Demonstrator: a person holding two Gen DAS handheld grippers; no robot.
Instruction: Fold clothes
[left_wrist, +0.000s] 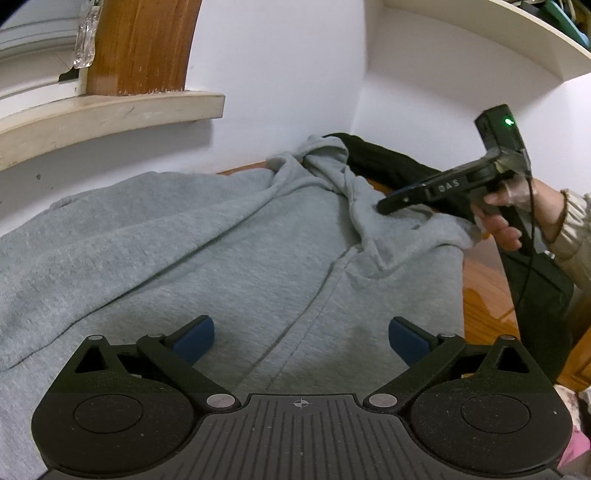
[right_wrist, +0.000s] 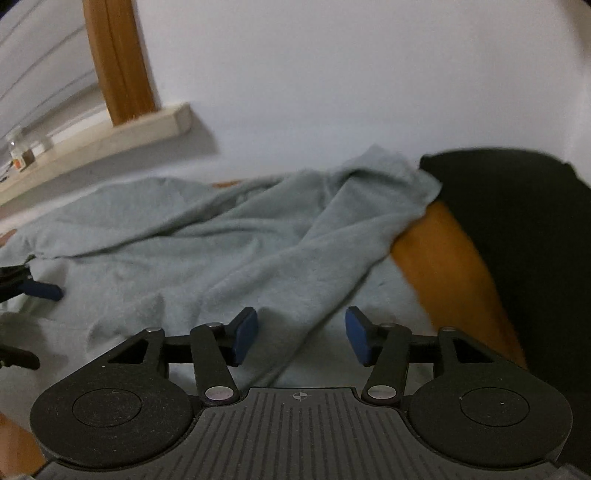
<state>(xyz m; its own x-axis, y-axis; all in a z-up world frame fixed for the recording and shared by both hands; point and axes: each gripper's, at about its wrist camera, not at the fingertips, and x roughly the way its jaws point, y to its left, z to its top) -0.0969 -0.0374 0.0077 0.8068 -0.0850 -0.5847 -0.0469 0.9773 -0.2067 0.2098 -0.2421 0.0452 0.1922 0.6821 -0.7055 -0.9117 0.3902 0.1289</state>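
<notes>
1. Left gripper (left_wrist: 301, 334): nearest item in our left wrist view. Fingers spread wide, grasping nothing; blue pads (left_wrist: 194, 339) hover over cloth at 6 o'clock.

2. Grey hoodie (left_wrist: 221, 251): the task's thing, spread front-up on a wooden surface (left_wrist: 480, 291). Its centre seam runs between our left fingers from 6 o'clock up toward 1 o'clock, so we read the long axis as lying almost straight ahead of the left gripper, hood end farthest.

3. Right gripper (right_wrist: 301, 338): fingers released, apart, holding nothing. In our right wrist view a loose grey fold, likely a sleeve or the hood edge, passes between the pads (right_wrist: 245, 334) and rises toward 1 o'clock.

4. Right hand (left_wrist: 502, 221): at 3 o'clock in the left view, bringing the right gripper's tip onto the bunched cloth near the hood (left_wrist: 325, 155). We judge this arm the nearer to that end; the left is nearer the body and hem.

5. Black garment (right_wrist: 517, 229): beyond the hoodie at 1 to 3 o'clock, touching the hood.

6. Window ledge (left_wrist: 110, 114): farthest, 10 o'clock.
</notes>
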